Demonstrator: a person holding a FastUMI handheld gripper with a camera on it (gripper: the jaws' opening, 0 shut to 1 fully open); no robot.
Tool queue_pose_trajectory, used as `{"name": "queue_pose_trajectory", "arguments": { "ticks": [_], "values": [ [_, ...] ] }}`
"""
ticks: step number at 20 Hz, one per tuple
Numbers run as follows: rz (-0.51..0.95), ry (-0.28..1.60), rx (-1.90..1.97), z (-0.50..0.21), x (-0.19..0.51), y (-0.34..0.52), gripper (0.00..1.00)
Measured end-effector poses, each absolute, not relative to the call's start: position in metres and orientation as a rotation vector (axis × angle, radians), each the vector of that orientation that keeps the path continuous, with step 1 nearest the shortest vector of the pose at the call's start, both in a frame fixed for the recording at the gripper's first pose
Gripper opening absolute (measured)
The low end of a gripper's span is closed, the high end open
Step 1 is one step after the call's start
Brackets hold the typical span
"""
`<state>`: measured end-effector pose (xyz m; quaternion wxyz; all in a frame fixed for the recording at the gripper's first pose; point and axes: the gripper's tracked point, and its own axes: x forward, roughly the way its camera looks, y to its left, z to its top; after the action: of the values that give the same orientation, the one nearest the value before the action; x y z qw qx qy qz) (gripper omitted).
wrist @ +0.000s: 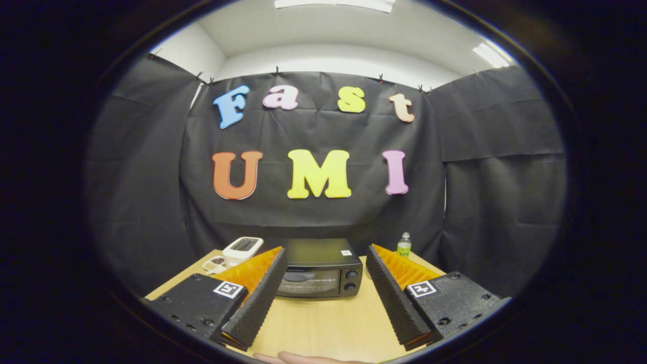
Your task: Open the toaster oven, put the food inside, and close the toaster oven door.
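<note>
the toaster oven [319,269] sits on the wooden table [323,323], its door closed, straight ahead of the gripper [326,255] and seen between the two fingers, which are spread wide and grasp nothing. the oven is apart from the fingertips, with bare tabletop in front of it. to the left of the oven stands a white toaster [243,249], with a small white item [214,264] just in front of that toaster; what the item is i cannot tell. to the right of the oven, a little behind it, stands a small bottle [404,244] with a green label. a hand [303,358] rests on the table well in front of the oven, near the person's side.

the task looks barely begun: the door is not yet opened. the handle on the oven's door is a slim bar, so a finger could slip past it. pulling hard on the door could drag the light oven forward across the table. a wide approach could knock the toaster left of the oven. which thing is the food is unclear, so the wrong item might get picked.
</note>
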<state>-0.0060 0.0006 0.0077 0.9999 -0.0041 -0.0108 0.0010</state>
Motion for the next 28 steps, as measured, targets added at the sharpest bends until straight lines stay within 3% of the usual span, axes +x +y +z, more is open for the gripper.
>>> {"name": "queue_pose_trajectory", "arguments": {
  "ticks": [12,28],
  "values": [
    [-0.006,-0.048,-0.008,0.011,0.016,0.003,1.00],
    [0.070,0.090,0.001,-0.091,0.162,0.048,1.00]
  ]
}}
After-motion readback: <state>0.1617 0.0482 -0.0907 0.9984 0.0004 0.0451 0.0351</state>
